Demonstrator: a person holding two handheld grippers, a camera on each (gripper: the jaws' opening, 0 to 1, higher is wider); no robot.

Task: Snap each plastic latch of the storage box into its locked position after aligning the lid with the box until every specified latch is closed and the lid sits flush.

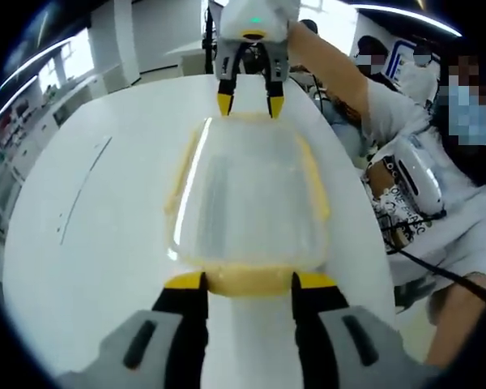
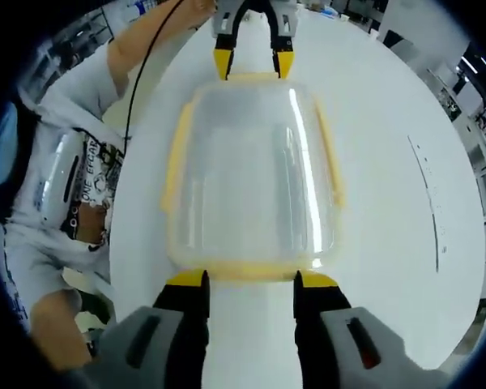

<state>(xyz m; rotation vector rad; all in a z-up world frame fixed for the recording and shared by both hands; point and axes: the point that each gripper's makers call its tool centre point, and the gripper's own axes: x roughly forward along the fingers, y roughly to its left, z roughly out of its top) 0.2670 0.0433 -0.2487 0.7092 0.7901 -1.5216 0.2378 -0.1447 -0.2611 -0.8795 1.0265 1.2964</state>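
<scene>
A clear plastic storage box [image 1: 247, 190] [image 2: 255, 170] with its lid on lies on a white table [image 1: 81, 243] [image 2: 389, 203]. Yellow latches run along its long sides [image 1: 181, 174] [image 2: 176, 162] and its short ends. My left gripper [image 1: 249, 285] is open at one short end, and that end's yellow latch [image 1: 249, 278] lies between its yellow-tipped jaws. My right gripper [image 2: 251, 284] is open at the opposite end, straddling that end's latch [image 2: 251, 271]. Each gripper also appears at the far end in the other's view: the right gripper [image 1: 249, 101], the left gripper [image 2: 251, 61].
The person [image 1: 437, 162] [image 2: 73, 186] stands at the table's edge beside the box, arms reaching over it. A black cable [image 2: 138, 81] hangs near the sleeve. A thin dark line [image 1: 85, 190] marks the tabletop. Shelves and desks stand beyond the table.
</scene>
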